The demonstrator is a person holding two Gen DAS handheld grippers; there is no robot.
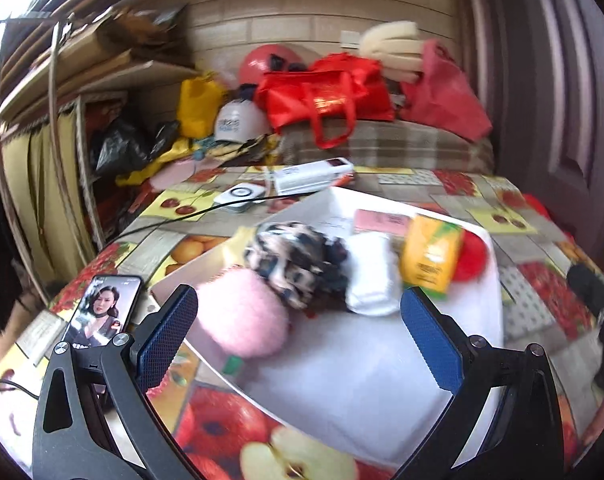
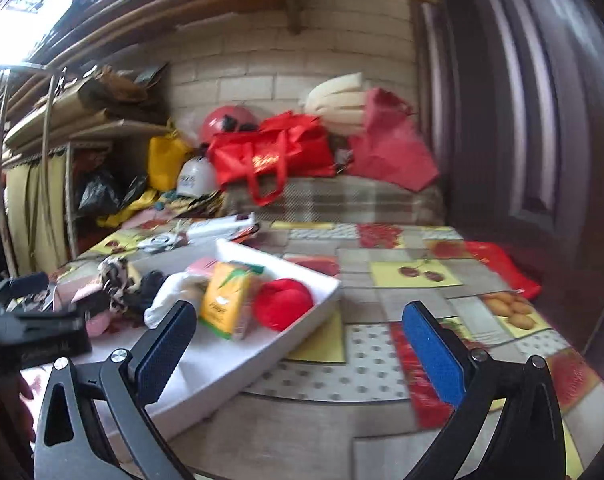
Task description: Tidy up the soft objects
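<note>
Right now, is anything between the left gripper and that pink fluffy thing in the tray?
Nothing visible. The left gripper is open, and the pink fluffy ball lies in the white tray just ahead, near its left finger. The leopard-print scrunchie touches the ball's far side, not the approach side.

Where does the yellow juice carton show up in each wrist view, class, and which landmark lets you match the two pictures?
Left wrist: yellow juice carton right of centre, in the white tray.
Right wrist: carton left of centre.
Shared landmark: the red plush beside it.
</note>
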